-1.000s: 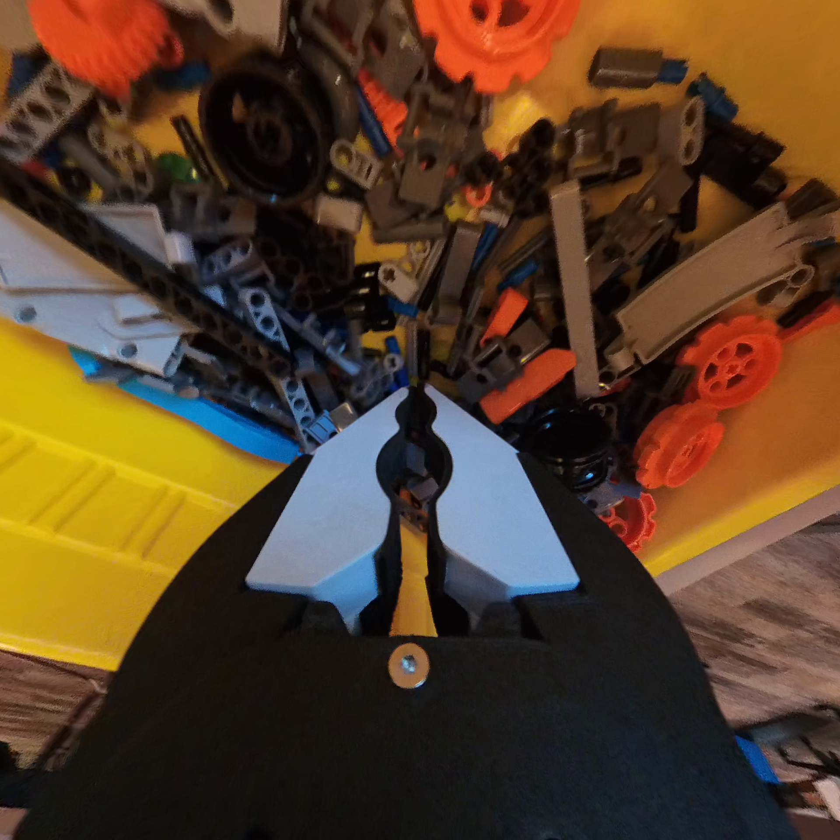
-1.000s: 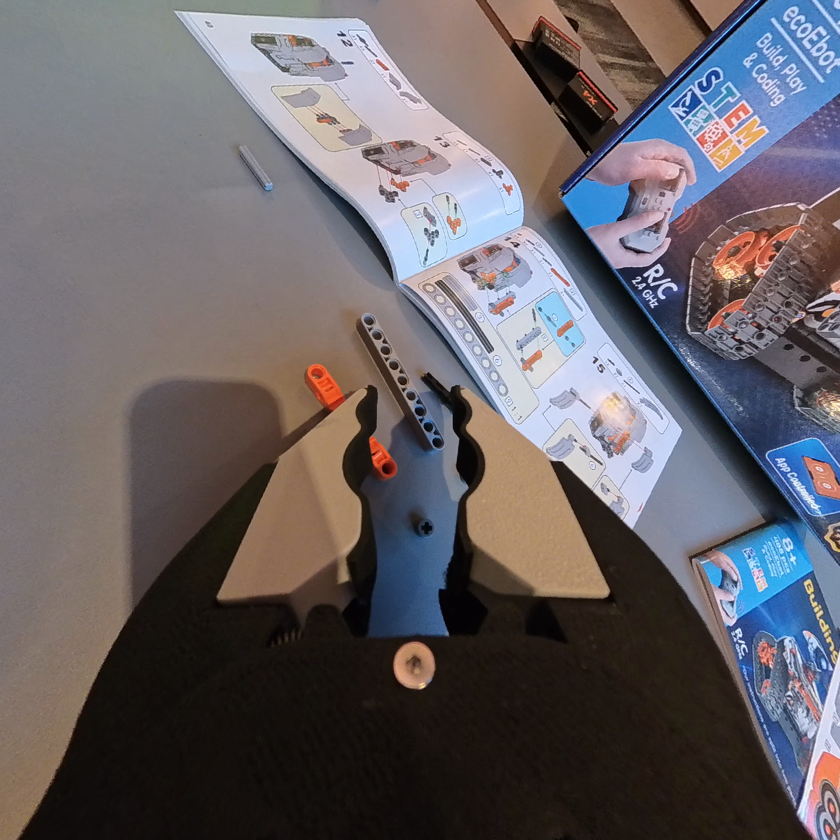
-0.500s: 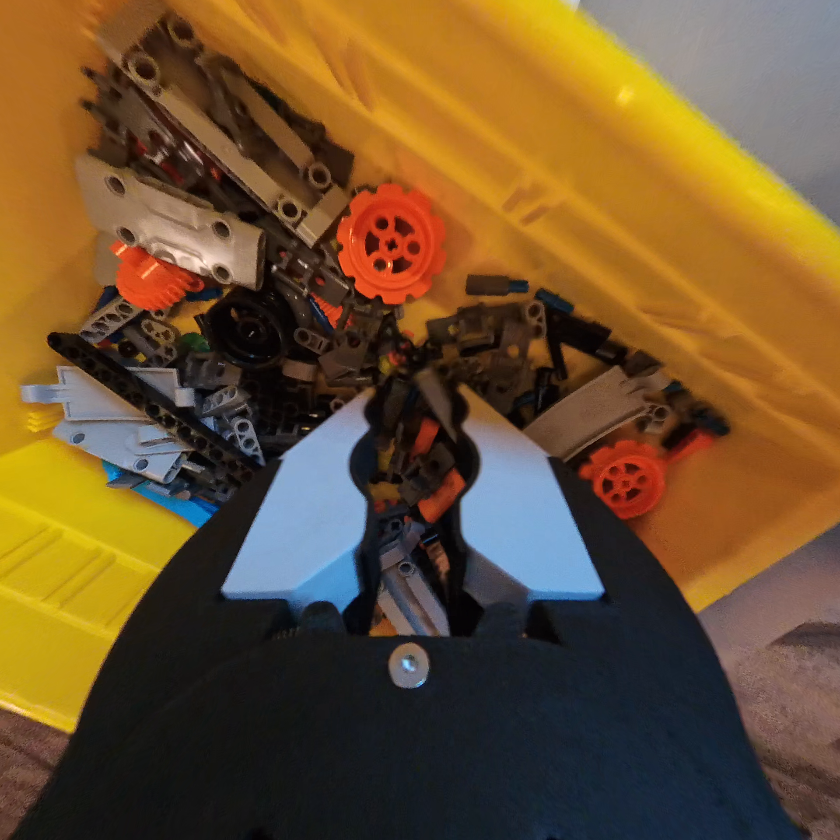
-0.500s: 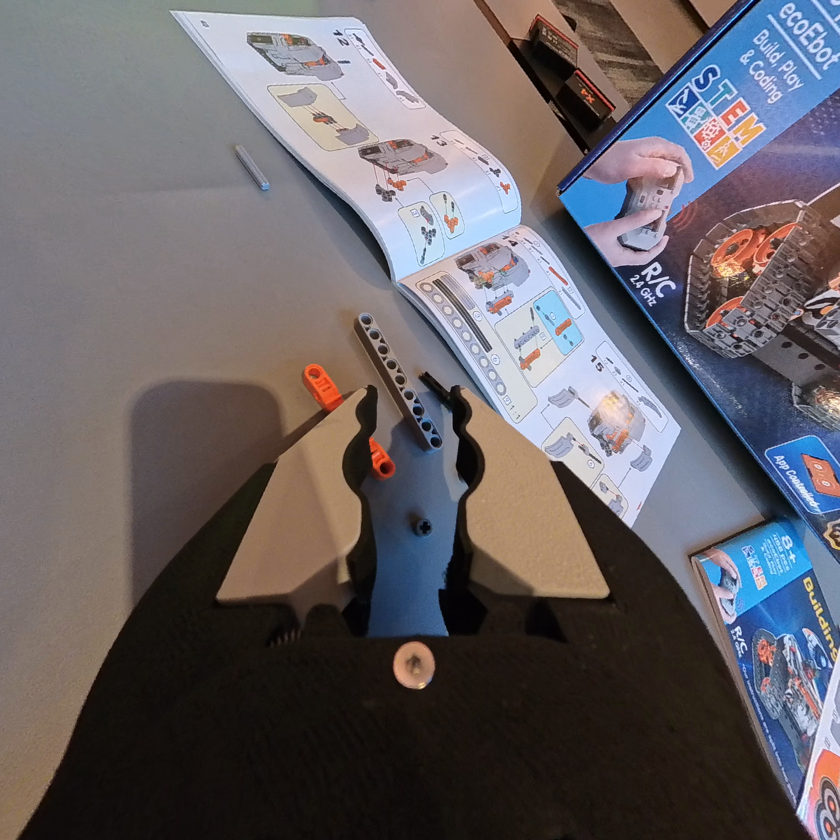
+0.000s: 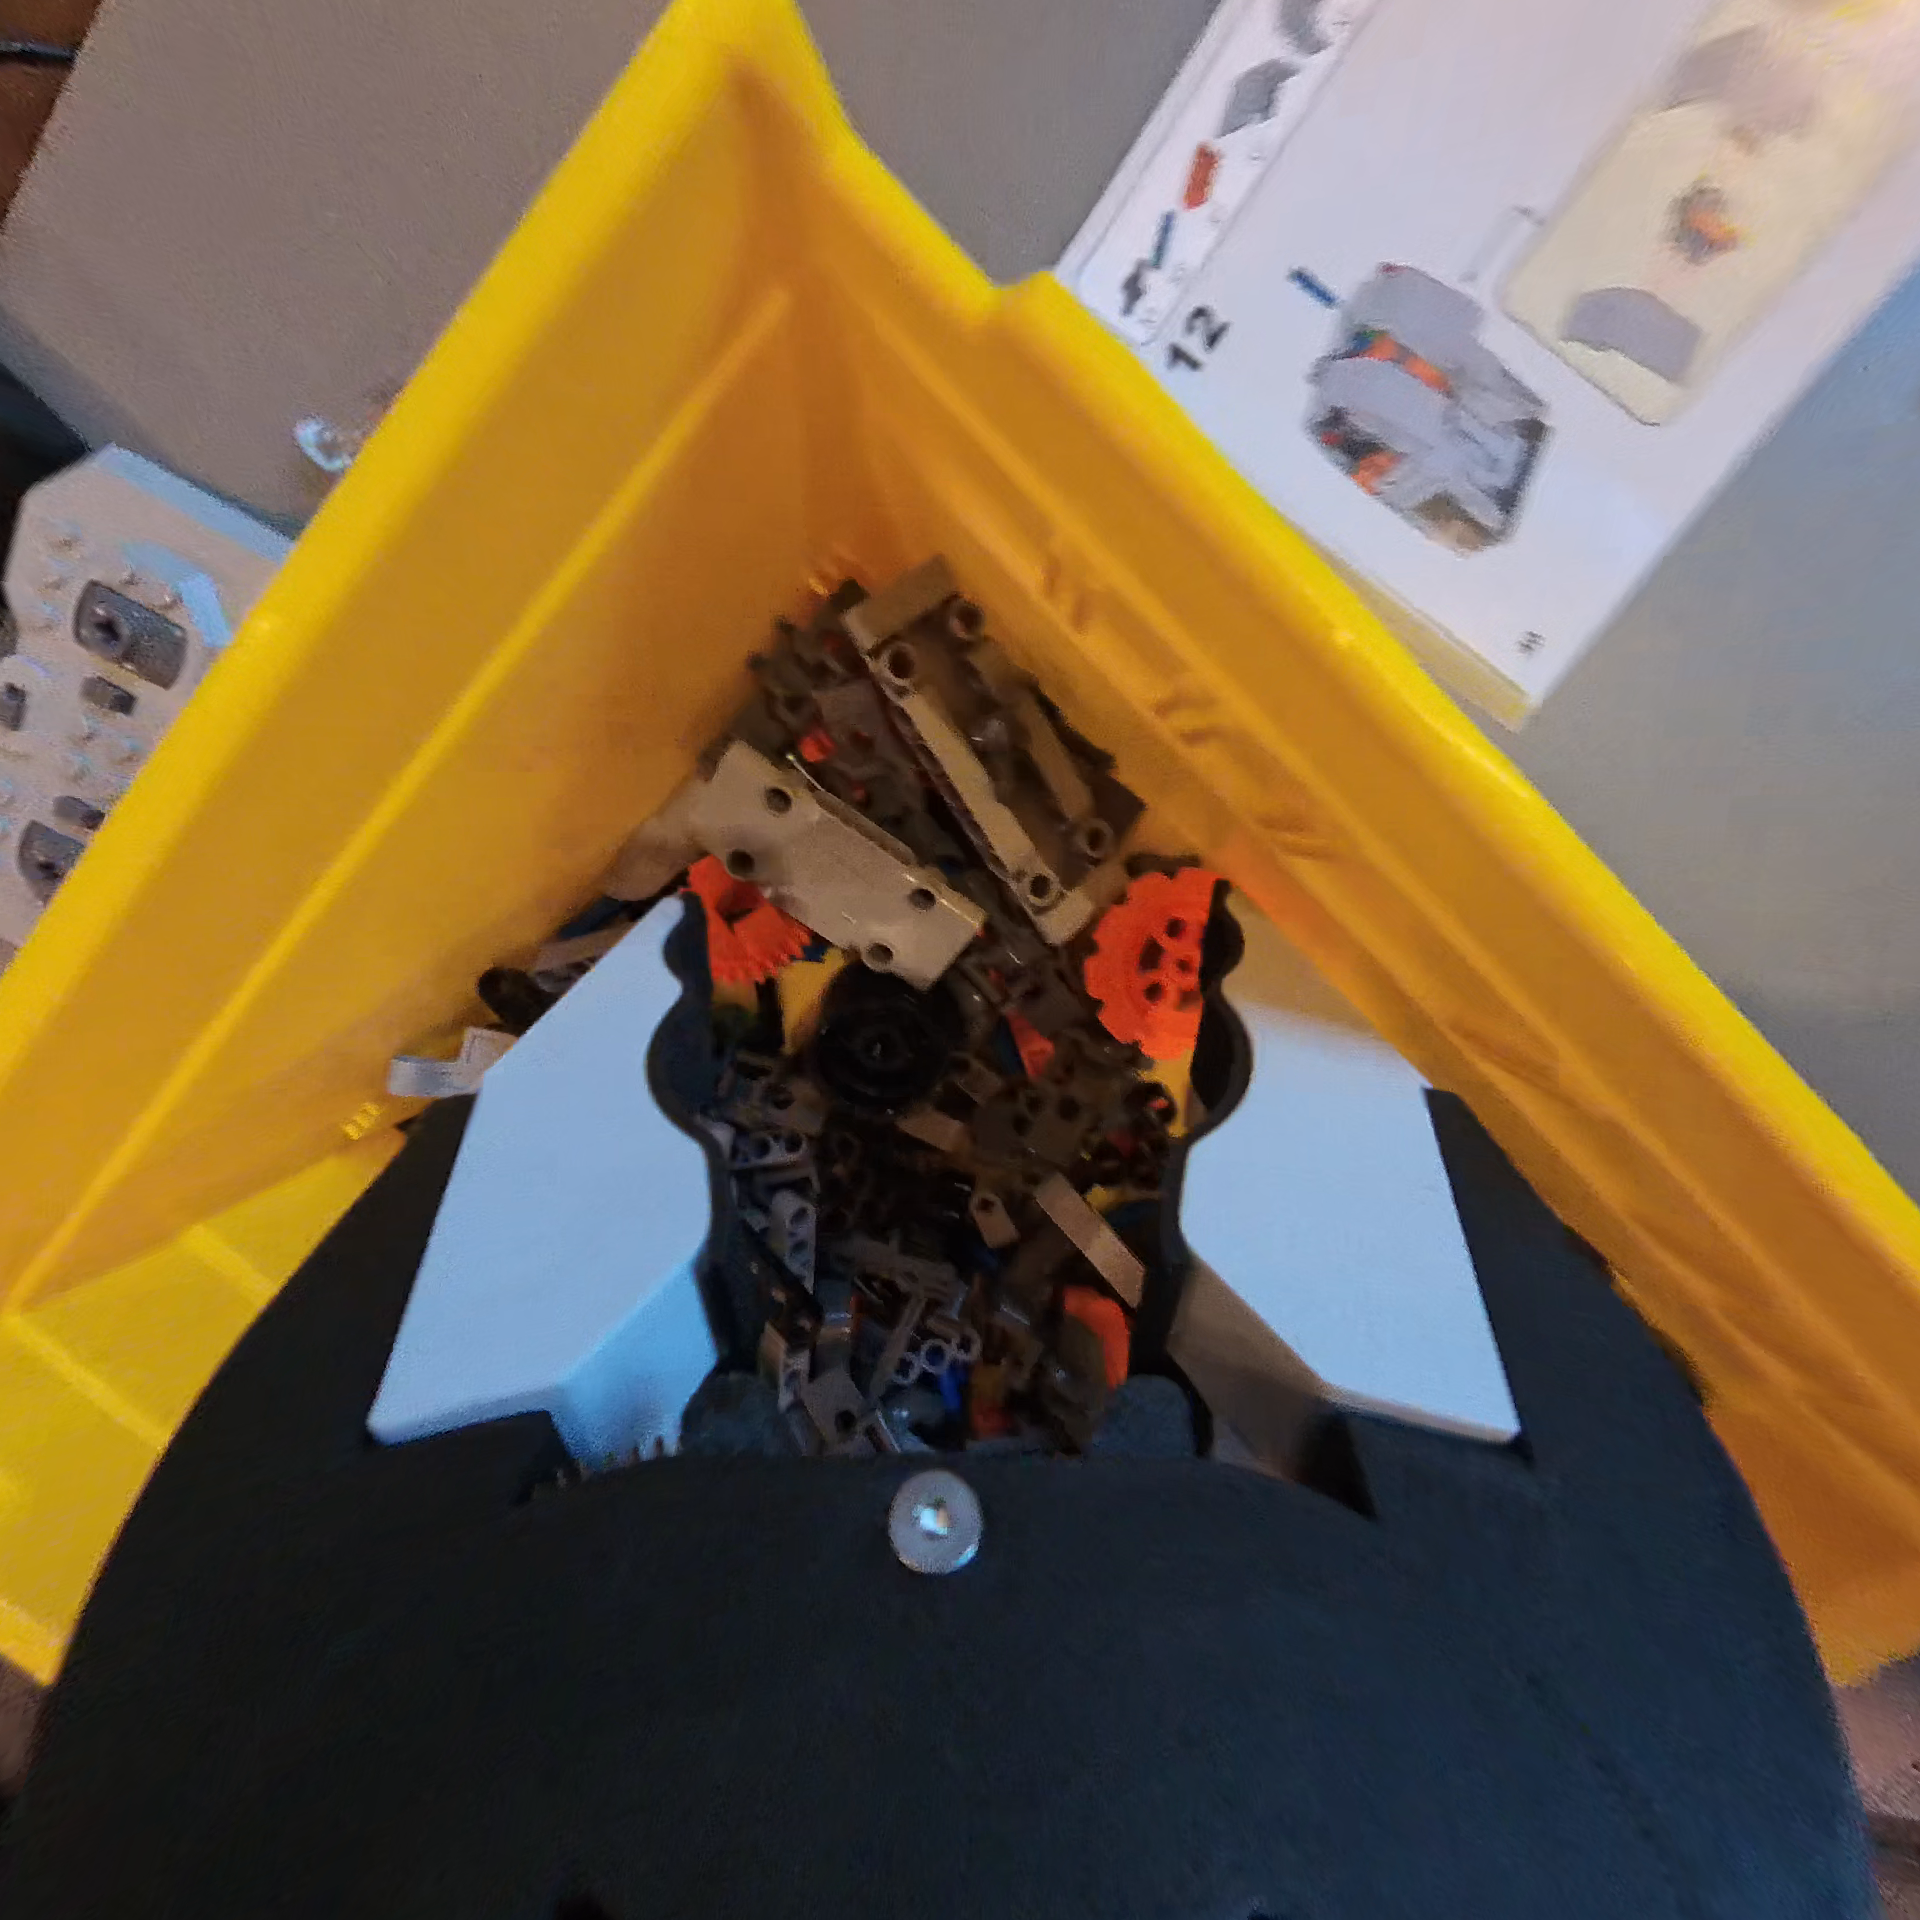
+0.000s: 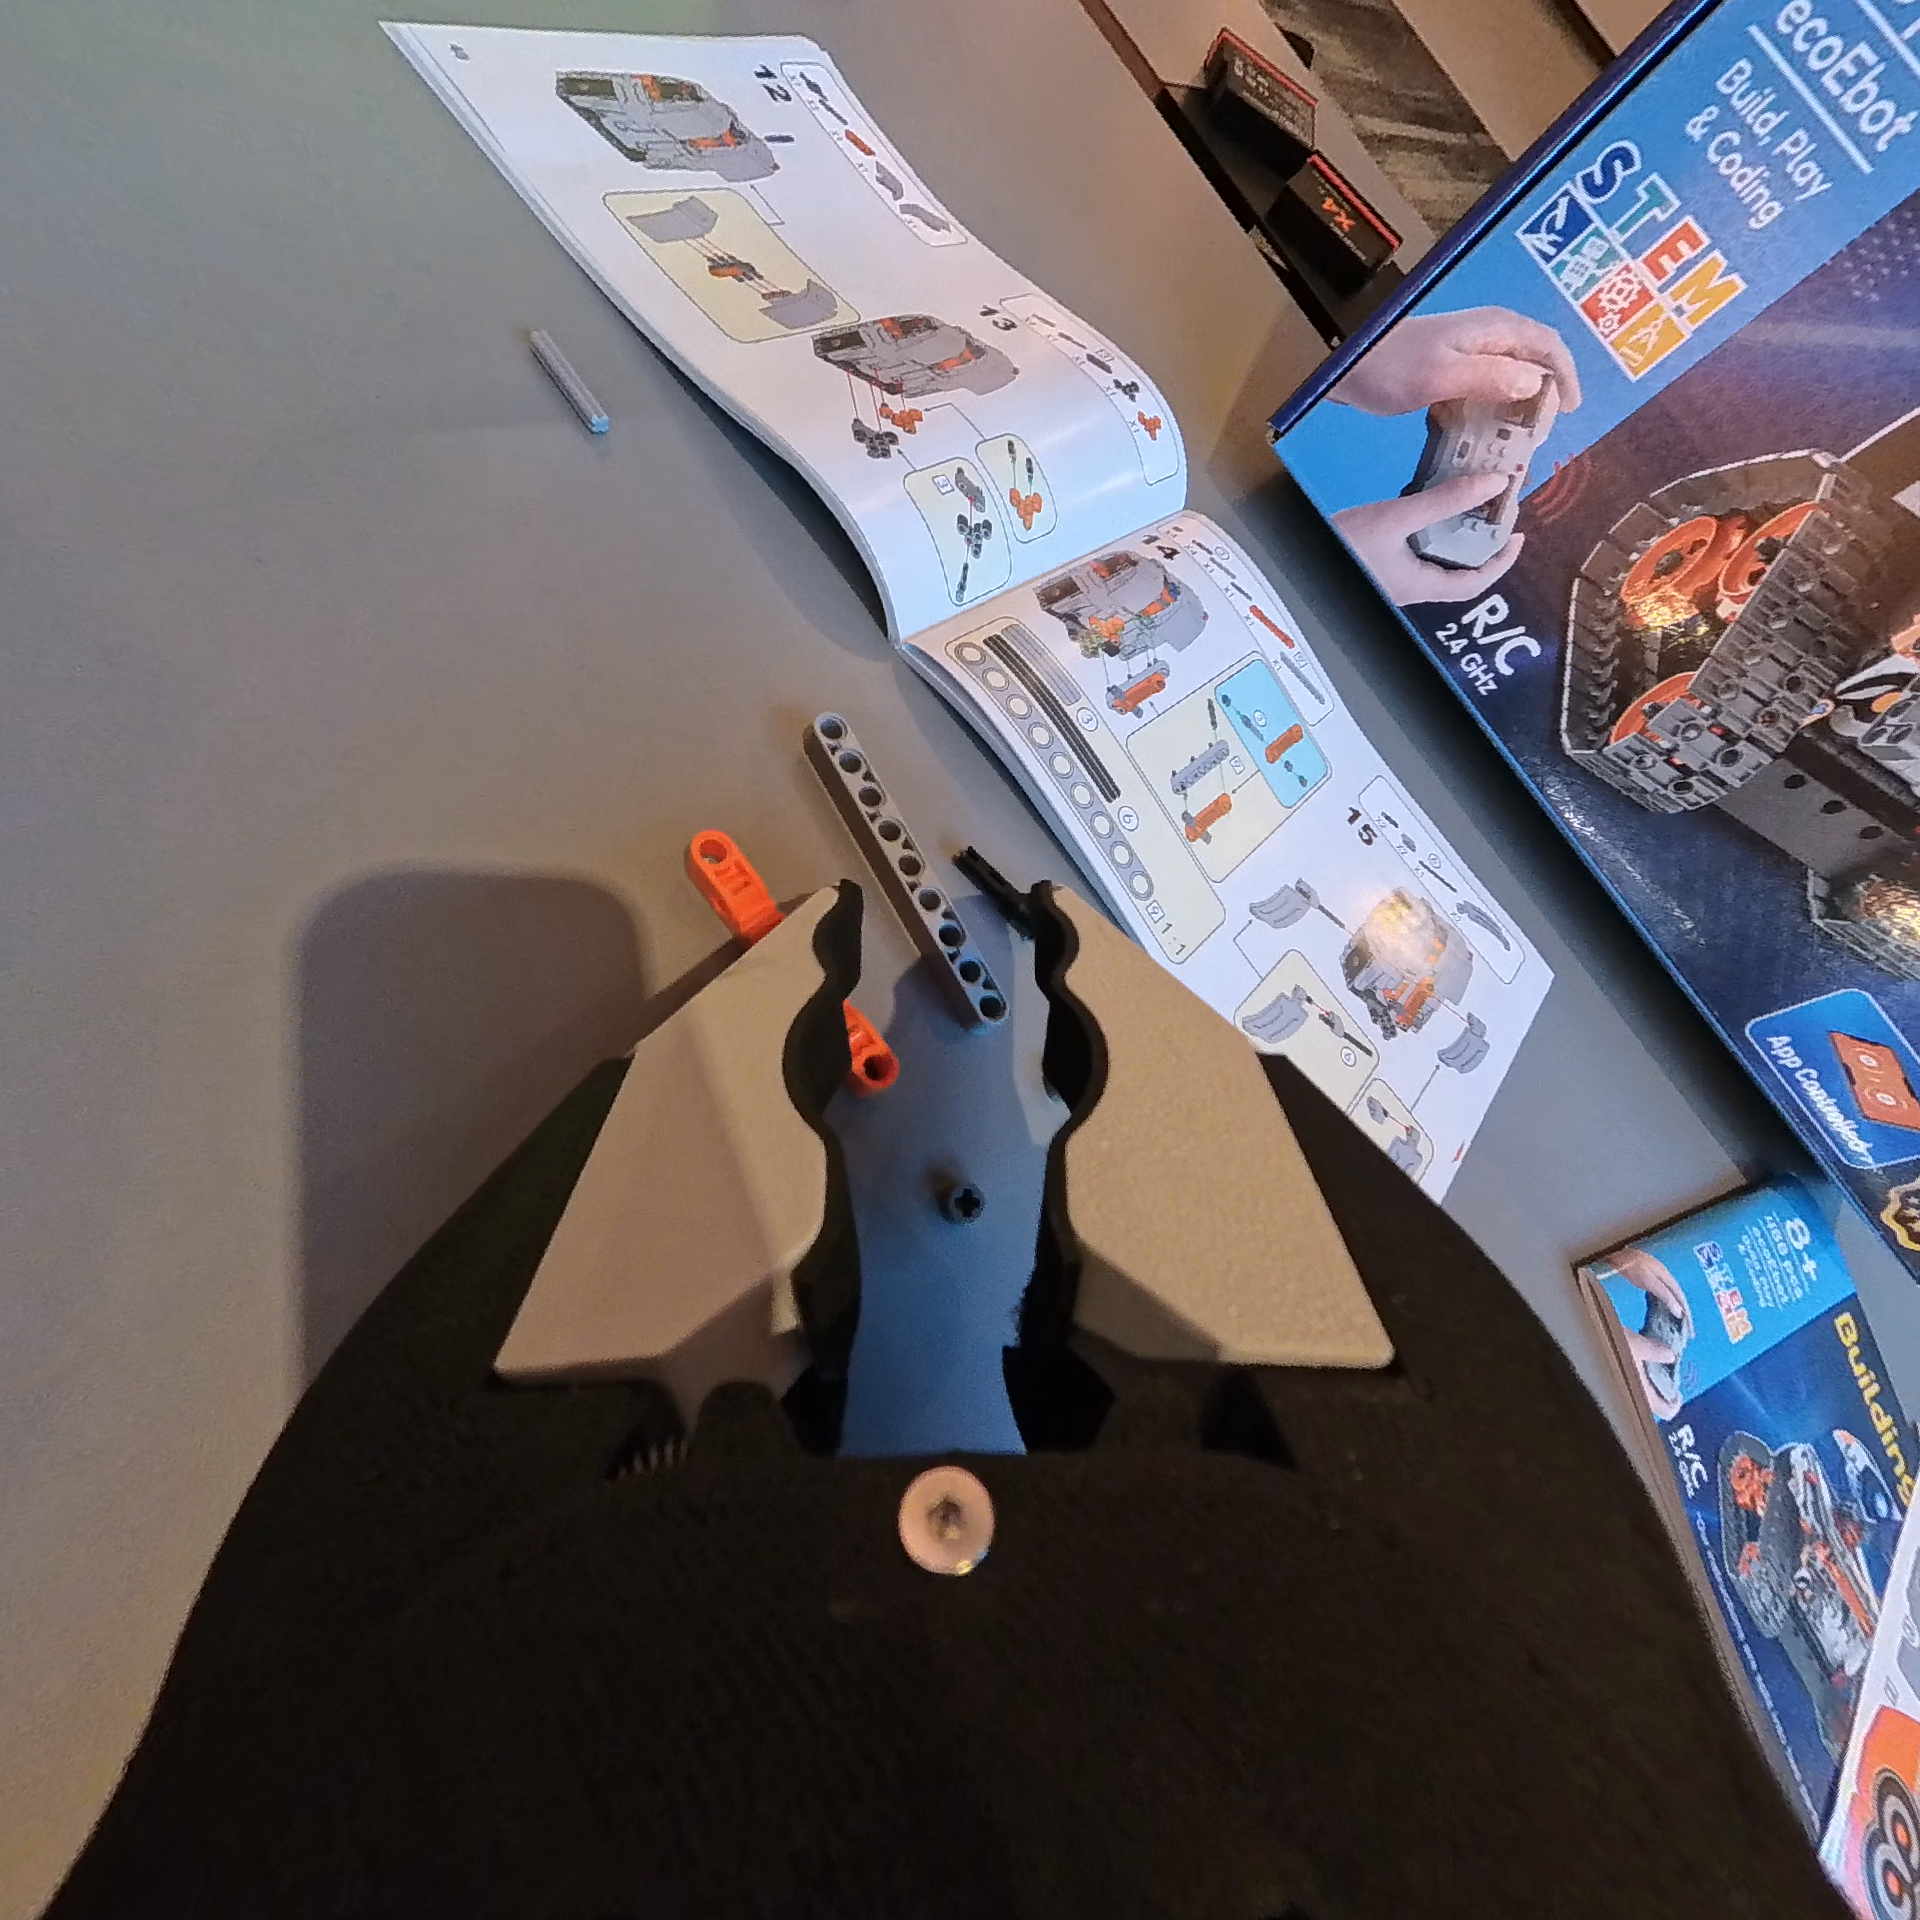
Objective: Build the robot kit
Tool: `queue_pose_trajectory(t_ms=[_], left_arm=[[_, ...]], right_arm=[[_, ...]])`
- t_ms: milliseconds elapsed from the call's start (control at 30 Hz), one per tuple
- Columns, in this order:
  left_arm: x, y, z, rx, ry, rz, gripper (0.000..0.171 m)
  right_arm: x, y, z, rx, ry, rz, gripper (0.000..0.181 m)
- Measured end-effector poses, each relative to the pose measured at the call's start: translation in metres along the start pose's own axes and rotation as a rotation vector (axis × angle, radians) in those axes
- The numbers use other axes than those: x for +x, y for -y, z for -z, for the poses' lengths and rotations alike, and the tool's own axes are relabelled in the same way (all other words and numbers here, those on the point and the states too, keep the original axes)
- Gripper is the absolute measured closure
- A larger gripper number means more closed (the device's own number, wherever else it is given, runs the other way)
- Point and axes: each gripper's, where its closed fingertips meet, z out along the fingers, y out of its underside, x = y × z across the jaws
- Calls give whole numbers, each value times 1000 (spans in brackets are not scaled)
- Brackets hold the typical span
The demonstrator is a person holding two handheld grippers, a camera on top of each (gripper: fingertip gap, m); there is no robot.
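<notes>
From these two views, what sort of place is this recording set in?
Probably a home or hobby tabletop for building a toy kit: a yellow bin of loose parts, an open instruction booklet and the kit's box.

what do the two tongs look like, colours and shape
Both match in build. The left tongs have a broad black, matte, grainy body with a silver screw at its centre, and two pale grey wedge-shaped fingers whose inner edges are black and wavy. The right tongs are alike, with fingers of a warmer grey. No cables, markings or sleeves show.
</notes>
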Motion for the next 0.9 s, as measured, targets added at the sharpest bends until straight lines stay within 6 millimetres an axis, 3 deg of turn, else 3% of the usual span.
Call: queue_pose_trajectory(t_ms=[133, 233, 333, 500, 600, 900], left_arm=[[-8, -4, -23, -52, 58, 41, 72], [-9, -9, -25, -86, 46, 61, 80], [-13, -20, -18, -140, 68, 28, 105], [-7, -44, -9, -196, 28, 33, 125], [-1, -55, 1, -197, -19, 55, 153], [31, -93, 29, -226, -196, 136, 159]], right_arm=[[0, 0, 0, -1, 3, -6, 151], [0, 0, 0, 0, 3, -2, 151], [-1, 0, 0, 1, 4, 1, 151], [-1, 0, 0, 0, 5, 0, 151], [-1, 0, 0, 0, 5, 0, 151], [0, 0, 0, -1, 3, -5, 151]])
